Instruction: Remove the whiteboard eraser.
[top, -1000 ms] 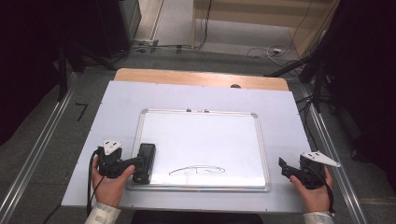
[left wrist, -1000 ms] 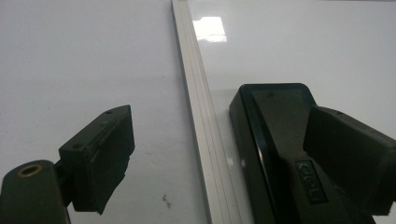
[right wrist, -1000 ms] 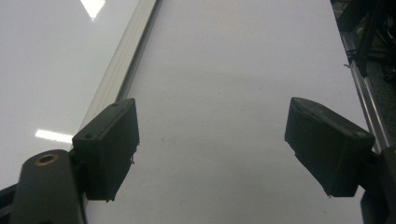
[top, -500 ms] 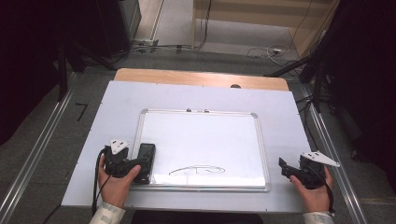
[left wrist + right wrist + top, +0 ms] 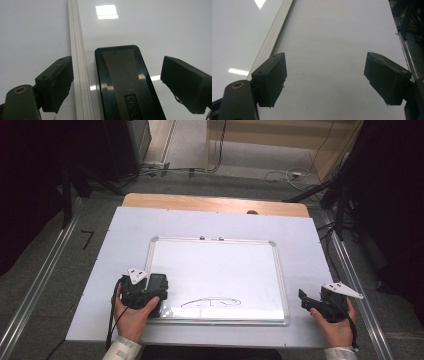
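The eraser (image 5: 125,82) lies on the whiteboard (image 5: 220,270), at its left edge. Left gripper (image 5: 117,82) straddles it, jaws just closing, not yet touching. Rigid, light, glossy: grip its long sides. Right gripper (image 5: 324,80) released, empty.

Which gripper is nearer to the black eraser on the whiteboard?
Left. The left gripper straddles the black eraser, jaws open. The right gripper rests beyond the whiteboard's opposite edge.

A white surface (image 5: 125,235) lies under the fingers (image 5: 270,75). Beyond them runs a wooden strip (image 5: 200,202), then floor cables (image 5: 280,174).
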Demonstrator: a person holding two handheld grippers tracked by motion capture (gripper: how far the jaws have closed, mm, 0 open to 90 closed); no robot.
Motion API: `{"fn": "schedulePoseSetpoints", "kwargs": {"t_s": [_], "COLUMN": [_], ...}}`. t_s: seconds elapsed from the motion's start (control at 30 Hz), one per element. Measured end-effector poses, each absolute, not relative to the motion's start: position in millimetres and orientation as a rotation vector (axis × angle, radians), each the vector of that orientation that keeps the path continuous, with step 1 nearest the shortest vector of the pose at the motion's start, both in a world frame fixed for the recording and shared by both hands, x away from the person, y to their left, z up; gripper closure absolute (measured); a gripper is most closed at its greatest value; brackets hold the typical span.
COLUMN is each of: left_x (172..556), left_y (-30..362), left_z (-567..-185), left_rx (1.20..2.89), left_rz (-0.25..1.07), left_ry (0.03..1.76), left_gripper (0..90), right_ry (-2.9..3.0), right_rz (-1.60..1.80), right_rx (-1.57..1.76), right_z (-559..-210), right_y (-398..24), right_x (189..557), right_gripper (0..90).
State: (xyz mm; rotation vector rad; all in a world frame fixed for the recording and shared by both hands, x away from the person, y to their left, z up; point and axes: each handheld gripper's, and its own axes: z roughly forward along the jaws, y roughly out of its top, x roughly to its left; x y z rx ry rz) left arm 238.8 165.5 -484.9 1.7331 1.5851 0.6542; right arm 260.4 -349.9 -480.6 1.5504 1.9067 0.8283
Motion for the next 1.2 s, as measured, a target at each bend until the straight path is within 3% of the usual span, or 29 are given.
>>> {"fn": "schedulePoseSetpoints", "kwargs": {"t_s": [1.2], "left_x": [250.1], "left_y": [137.7], "left_z": [-498.1], "left_rx": [1.787], "left_rz": [0.756], "left_ry": [1.699], "left_gripper": [30.9], "right_ry": [1.903], "right_rz": [0.825], "right_rx": [1.546], "right_z": [-480.6], "right_y": [-350.4], "right_x": [260.2], "right_gripper": [17.3]}}
